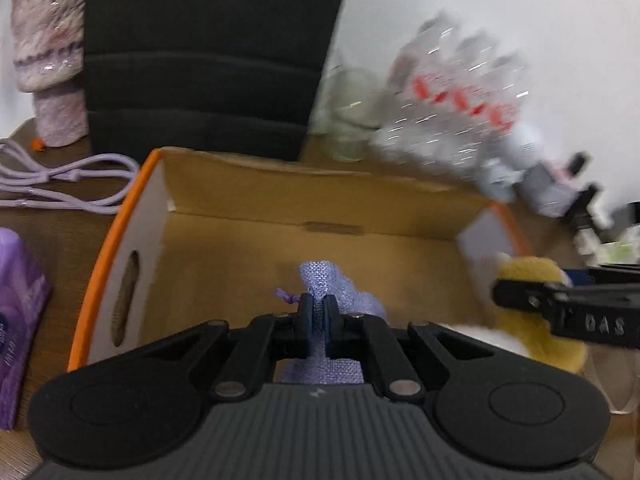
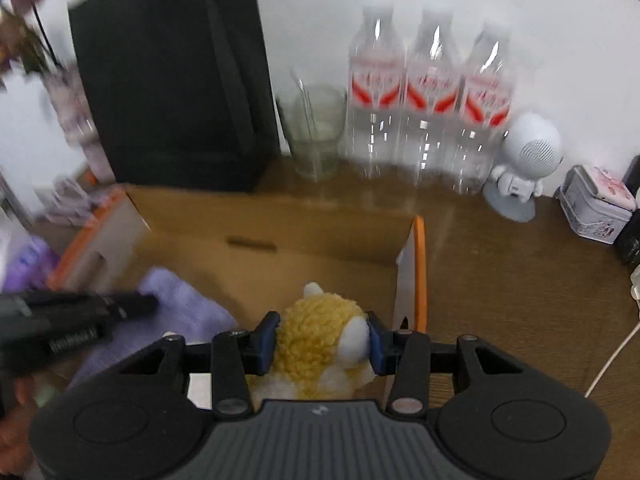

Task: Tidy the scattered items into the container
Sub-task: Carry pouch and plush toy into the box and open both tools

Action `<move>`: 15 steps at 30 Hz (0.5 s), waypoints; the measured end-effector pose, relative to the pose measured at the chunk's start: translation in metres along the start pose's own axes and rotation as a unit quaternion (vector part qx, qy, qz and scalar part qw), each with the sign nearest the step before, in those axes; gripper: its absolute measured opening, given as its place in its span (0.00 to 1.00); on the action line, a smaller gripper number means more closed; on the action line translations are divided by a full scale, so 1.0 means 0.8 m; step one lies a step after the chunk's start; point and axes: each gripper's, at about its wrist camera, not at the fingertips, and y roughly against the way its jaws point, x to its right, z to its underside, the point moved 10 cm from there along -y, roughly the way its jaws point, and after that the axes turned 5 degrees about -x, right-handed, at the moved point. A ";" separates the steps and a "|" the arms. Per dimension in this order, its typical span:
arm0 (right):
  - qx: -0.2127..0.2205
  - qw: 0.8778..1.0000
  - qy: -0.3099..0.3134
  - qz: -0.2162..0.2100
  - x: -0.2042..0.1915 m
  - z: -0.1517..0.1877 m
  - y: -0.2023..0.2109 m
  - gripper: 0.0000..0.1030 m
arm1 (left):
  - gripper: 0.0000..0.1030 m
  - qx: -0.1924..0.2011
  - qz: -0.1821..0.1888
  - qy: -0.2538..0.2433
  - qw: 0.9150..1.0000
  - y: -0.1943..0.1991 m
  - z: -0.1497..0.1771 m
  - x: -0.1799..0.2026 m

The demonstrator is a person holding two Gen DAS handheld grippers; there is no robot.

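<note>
My left hand-held gripper point(image 1: 319, 314) pinches the lilac cloth pouch point(image 1: 340, 300) over the open cardboard box point(image 1: 320, 188), inside its orange left rim. My right hand-held gripper point(image 2: 322, 338) clamps the yellow plush toy point(image 2: 316, 336) just inside the right rim; box floor ahead lies bare.

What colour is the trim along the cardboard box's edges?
Orange, on the cardboard box; it shows best in the left wrist view, along the box's left edge.
</note>
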 end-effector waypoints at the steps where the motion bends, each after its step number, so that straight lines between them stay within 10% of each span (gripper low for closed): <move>1: -0.008 1.000 0.006 0.009 0.000 0.004 -0.011 0.42 | 0.06 0.002 -0.007 0.000 1.000 -0.006 -0.001 -0.004; 12: -0.081 0.986 0.108 0.095 -0.009 0.043 -0.042 0.58 | 0.10 -0.047 -0.009 -0.040 0.998 -0.032 0.024 0.019; 15: -0.093 0.976 0.144 0.133 -0.016 0.051 -0.047 0.61 | 0.29 -0.055 0.002 -0.030 0.998 -0.015 0.024 0.012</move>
